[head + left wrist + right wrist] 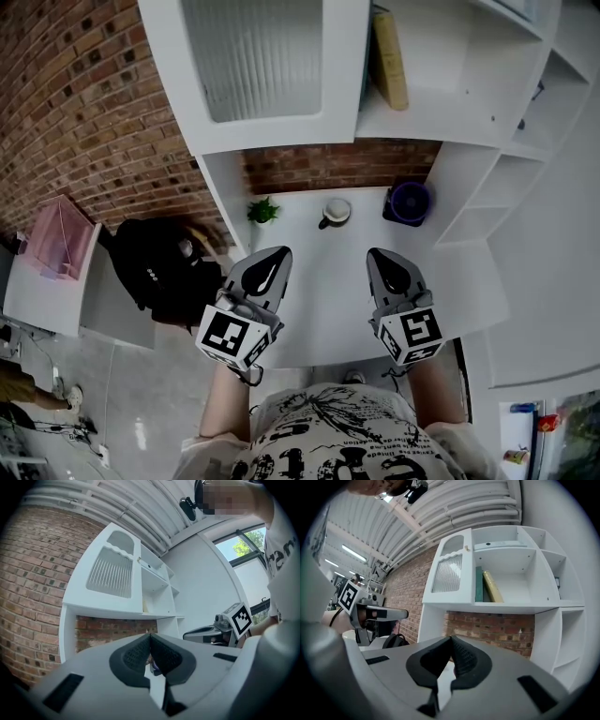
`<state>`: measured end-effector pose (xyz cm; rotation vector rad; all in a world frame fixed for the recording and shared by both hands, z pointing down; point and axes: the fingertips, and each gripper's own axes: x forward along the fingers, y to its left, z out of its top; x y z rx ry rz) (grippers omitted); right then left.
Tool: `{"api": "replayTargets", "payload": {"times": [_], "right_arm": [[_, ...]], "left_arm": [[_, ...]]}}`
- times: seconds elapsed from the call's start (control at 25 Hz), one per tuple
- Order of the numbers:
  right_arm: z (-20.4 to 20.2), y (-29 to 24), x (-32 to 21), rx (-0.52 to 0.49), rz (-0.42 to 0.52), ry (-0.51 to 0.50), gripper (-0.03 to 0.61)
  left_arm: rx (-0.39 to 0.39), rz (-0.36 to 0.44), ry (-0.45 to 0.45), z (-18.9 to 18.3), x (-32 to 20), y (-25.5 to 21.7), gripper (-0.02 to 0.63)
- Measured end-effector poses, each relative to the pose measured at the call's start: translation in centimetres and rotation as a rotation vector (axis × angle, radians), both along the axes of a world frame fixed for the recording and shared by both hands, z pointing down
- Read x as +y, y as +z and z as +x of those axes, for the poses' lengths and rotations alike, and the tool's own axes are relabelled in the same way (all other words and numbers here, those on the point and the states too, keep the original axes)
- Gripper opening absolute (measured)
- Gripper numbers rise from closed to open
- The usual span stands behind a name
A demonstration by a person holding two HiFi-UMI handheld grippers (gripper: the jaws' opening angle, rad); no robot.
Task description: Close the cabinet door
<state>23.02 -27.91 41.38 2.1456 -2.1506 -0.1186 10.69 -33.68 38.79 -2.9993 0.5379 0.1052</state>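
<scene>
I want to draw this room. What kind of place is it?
Probably a study corner in an office or studio: a white desk under a shelf cabinet, a book, a mug, and a brick wall behind.

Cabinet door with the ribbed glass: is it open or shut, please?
Shut: the cabinet door lies flush with the shelf edge below it.

We get bright, even daylight; the window glares in the left gripper view, strip lights glow in the right. Both gripper views bend hard toward dark round edges, near jaws soft; head view is sharp, mild shade under the cabinet door.
</scene>
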Motion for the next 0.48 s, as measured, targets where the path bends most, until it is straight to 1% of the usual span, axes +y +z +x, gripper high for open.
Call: {"api": "replayTargets", "payload": {"times": [0.16, 0.48], "right_arm": [[0.2, 0.2, -0.4, 0.010, 0.002, -0.015, 0.012], [0.6, 0.6, -1.2, 0.007, 0.014, -0.052, 0.012]], "left_arm": [[-0.017, 0.014, 0.016, 0.8, 0.6, 0.0, 0.014], [-0.036, 0.046, 0.007, 2.0, 0.6, -0.1, 0.014]]}}
